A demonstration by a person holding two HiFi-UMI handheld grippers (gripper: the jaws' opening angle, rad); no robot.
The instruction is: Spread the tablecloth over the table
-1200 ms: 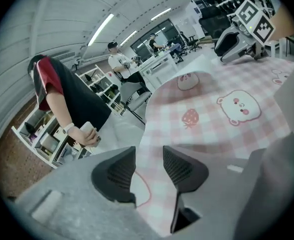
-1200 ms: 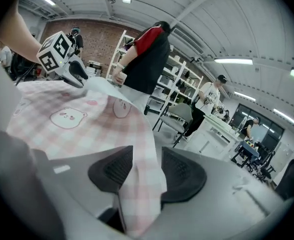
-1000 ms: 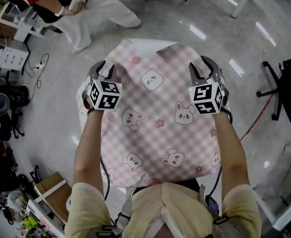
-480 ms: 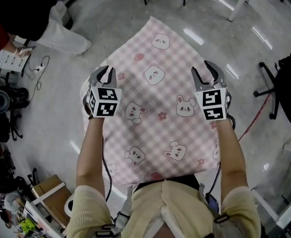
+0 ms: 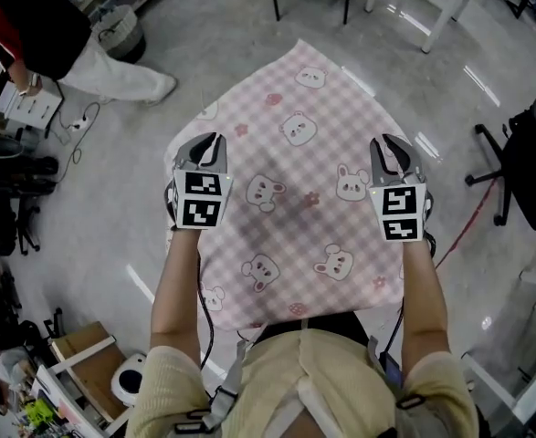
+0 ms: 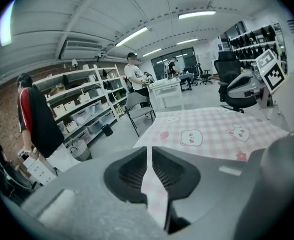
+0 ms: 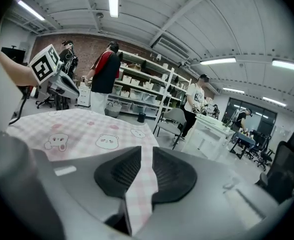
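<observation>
Left gripper [image 5: 207,142]: jaws just closed in, pinching left edge of tablecloth [image 5: 295,199]. Right gripper [image 5: 392,148]: jaws just closed in, pinching right edge. Cloth pink-checked, animal print, held outstretched between both.

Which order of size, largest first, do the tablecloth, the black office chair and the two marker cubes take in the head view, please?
1. tablecloth, by far.
2. black office chair, cut off at the edge.
3. left marker cube and right marker cube: alike, unranked; both sit nearer the camera.
</observation>
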